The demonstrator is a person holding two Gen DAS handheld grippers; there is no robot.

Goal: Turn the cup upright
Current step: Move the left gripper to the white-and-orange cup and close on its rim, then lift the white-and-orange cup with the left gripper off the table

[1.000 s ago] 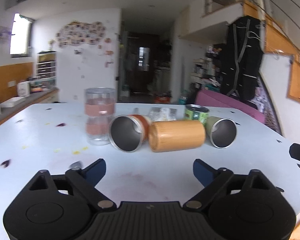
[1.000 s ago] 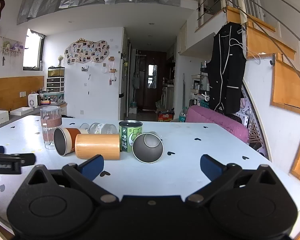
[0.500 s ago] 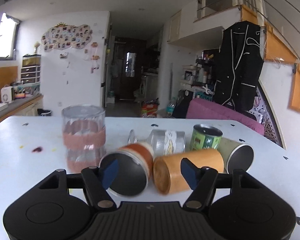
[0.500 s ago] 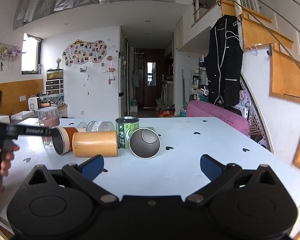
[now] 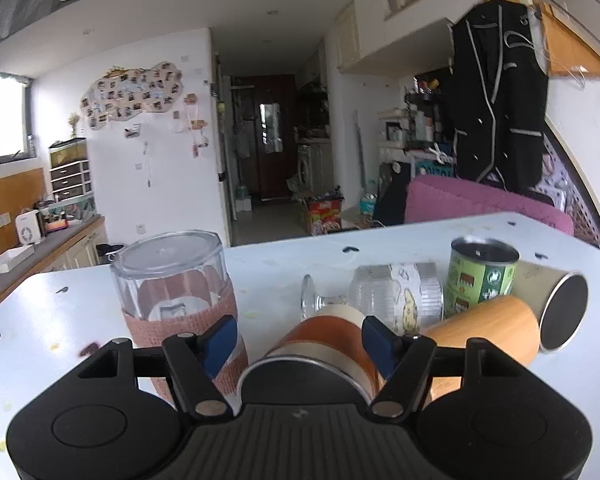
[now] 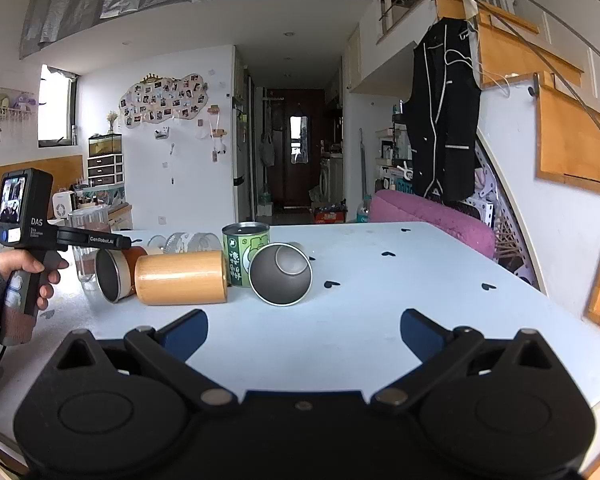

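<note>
The left hand-held gripper (image 5: 299, 338) sits low in the middle of the left wrist view. Its two blue fingers (image 5: 219, 340) are apart, one on each side of the orange cup (image 5: 326, 342). I cannot tell if the pads touch the cup; they look just beside it and not yet squeezed on. In the right wrist view this gripper shows at the left edge, held level over the cups by the person's left hand (image 6: 28, 270), pointing toward the middle of the frame.

The orange cup lies on its side on the tabletop (image 5: 440, 248), with its open steel mouth facing the camera. So the flip is not done. I think the job is only near its start: the fingers must close on the cup, lift it, turn it so the mouth faces up, and set it down.

Just left of the cup stands a clear glass (image 5: 176, 292) with a pink band. It is very close to the left finger and could get bumped. Just right of the cup lies a wooden cup (image 5: 488, 334), also on its side. Behind them lies a clear stemmed glass (image 5: 380, 298), and a green can (image 5: 482, 276) stands upright. A grey cup (image 5: 556, 308) lies at the right.

The right hand-held gripper (image 6: 304, 332) is at the bottom of its own view. Its fingers are wide apart and hold nothing. It hangs over bare tabletop, well apart from the cups.
</note>
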